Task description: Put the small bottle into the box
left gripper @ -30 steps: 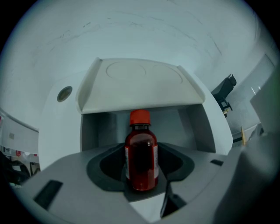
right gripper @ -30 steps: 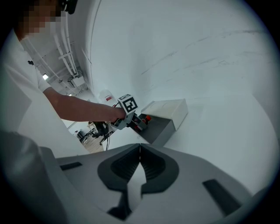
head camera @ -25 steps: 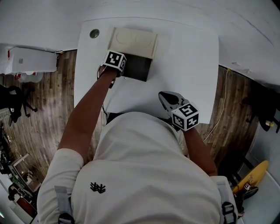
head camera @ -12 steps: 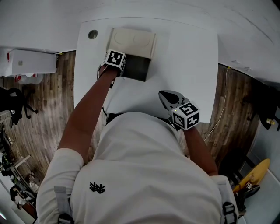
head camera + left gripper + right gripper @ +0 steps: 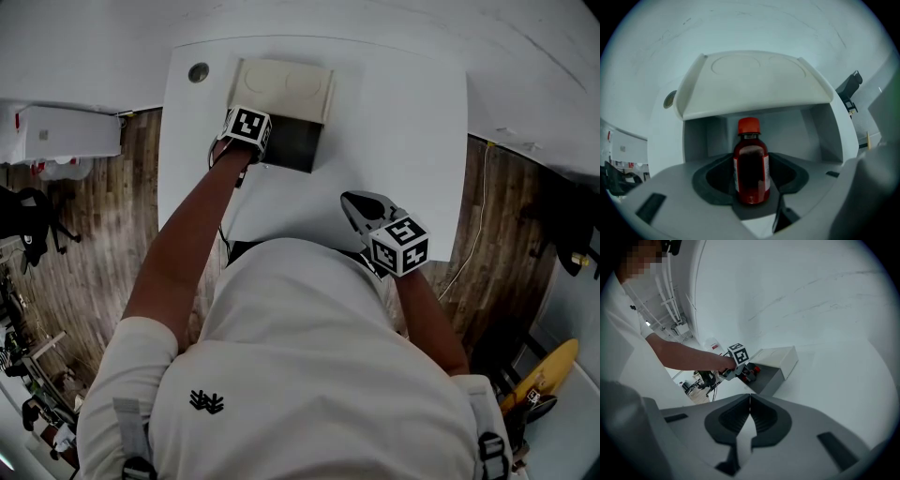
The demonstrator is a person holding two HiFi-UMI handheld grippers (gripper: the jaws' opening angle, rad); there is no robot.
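The small bottle [image 5: 751, 168] is dark red with a red cap and a white label. It sits between the jaws of my left gripper [image 5: 751, 185], which is shut on it and points straight down at the near edge of the box [image 5: 281, 89]. The box is white, its lid is raised at the back, and its dark inside [image 5: 296, 146] faces me. In the right gripper view the bottle [image 5: 749, 373] shows red at the box's mouth [image 5: 776, 364], under the left gripper's marker cube [image 5: 738, 354]. My right gripper [image 5: 354, 202] hovers near the table's front, shut and empty.
The white table [image 5: 403, 122] carries the box at its far left, next to a round cable hole [image 5: 198, 71]. Wooden floor lies on both sides, with a white unit [image 5: 66, 127] at the left. My own torso hides the table's near edge.
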